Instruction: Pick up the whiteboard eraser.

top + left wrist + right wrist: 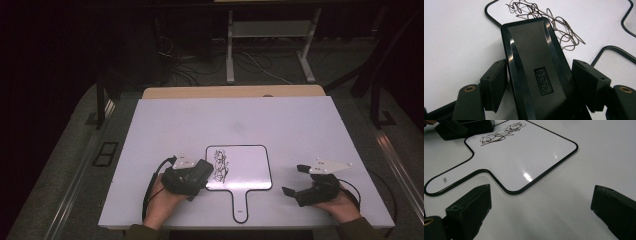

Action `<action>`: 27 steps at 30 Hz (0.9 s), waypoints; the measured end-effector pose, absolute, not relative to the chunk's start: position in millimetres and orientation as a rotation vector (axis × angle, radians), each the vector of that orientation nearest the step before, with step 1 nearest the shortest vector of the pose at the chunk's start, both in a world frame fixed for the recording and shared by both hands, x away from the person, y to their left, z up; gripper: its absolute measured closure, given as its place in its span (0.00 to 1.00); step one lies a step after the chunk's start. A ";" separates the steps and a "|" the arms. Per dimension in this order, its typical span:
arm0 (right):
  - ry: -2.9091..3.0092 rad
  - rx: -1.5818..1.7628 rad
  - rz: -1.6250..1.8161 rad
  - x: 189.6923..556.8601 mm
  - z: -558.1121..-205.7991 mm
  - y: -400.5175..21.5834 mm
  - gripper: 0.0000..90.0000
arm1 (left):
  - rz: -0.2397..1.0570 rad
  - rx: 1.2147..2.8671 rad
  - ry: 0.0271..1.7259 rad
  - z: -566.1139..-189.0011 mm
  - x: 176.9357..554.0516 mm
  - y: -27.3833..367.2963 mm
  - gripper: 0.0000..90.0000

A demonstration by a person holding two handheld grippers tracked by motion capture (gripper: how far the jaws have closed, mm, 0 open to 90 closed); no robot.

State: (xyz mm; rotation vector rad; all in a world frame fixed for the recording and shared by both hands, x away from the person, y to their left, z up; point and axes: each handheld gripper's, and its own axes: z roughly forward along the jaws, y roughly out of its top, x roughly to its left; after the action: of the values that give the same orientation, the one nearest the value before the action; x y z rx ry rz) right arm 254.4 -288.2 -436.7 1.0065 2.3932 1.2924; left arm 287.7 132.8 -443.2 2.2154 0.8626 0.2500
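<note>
Dim room, black in the far background, and the white table is the one bright patch. Glare spots gleam on the whiteboard from overhead light. Close-up tongs look soft and slightly blurred.

Whiteboard eraser: black plastic, glossy bevelled rim catching light, matt fine-grained top panel with an embossed logo. Handheld whiteboard: smooth glossy white face (lamp reflections show on it), thin black edging, dark marker scribble dull against the sheen. Table: white, smooth, faintly satin. Left gripper fingers: matt black, slightly rough pads, brass-coloured screw inserts.
</note>
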 end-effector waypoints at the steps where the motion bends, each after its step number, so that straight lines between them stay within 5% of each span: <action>1: 2.393 1.008 1.292 254.1 -436.5 -288.1 0.02 | 0.251 2.218 0.863 -443.1 287.7 132.8 0.32; 13: 2.394 1.006 1.290 254.3 -436.6 -288.1 0.02 | 0.268 2.239 0.860 -440.4 288.0 135.0 0.42; 27: 2.394 1.004 1.288 254.5 -436.8 -288.5 0.02 | 0.242 2.261 0.874 -442.1 291.4 133.5 0.42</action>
State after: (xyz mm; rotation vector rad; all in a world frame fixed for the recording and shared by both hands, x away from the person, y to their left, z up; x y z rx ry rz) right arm 254.5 -288.5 -436.8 1.0042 2.3936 1.2882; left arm 291.4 133.5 -442.1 2.2605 0.8744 0.2417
